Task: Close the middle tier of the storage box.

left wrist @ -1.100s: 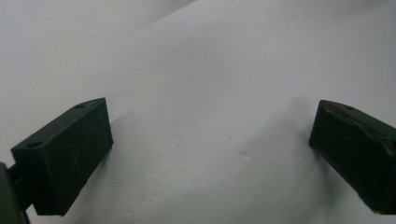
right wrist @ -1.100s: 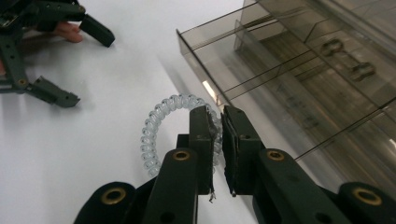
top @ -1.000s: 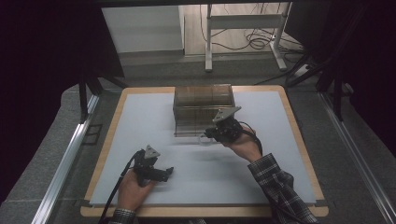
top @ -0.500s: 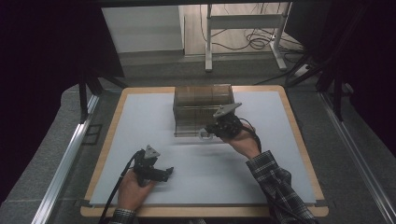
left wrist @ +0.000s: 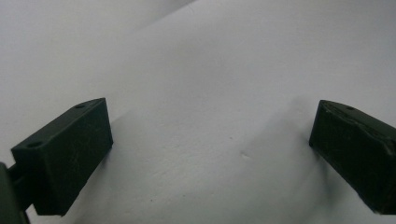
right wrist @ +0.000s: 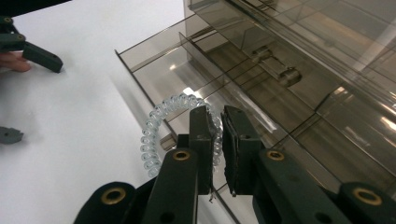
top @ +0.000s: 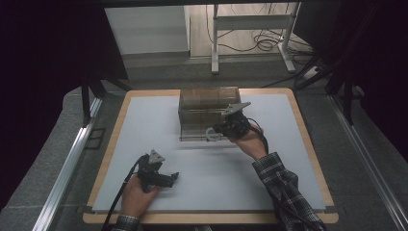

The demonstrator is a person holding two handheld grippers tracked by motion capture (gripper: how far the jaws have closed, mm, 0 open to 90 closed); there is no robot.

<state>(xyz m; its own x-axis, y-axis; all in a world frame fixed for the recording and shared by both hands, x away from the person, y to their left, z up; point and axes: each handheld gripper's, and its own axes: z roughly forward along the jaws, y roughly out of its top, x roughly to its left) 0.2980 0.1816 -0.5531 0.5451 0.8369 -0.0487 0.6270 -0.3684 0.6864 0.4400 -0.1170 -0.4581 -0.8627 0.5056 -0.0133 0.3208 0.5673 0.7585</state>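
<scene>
A smoky clear drawer box [top: 208, 103] stands at the back middle of the white table [top: 288, 159]. Its lowest drawer [right wrist: 187, 70] is pulled out and split into compartments. My right gripper [right wrist: 219, 140] is shut on a clear spiral hair tie [right wrist: 152, 135], held over the drawer's front rim. From above, the right gripper [top: 226, 128] and the hair tie [top: 210, 135] sit at the box's front. At the front left, my left gripper [top: 168, 179] rests on the table; its jaws [left wrist: 210, 149] stand wide open with only white surface between them.
The table has a wooden border [top: 110, 154] and metal rails [top: 72, 159] along its sides. A small grey piece [right wrist: 9, 135] lies on the white surface. A desk frame with cables [top: 255, 29] stands on the floor behind.
My right gripper has edged slightly toward the box with the hair tie in it. The left gripper has stayed put.
</scene>
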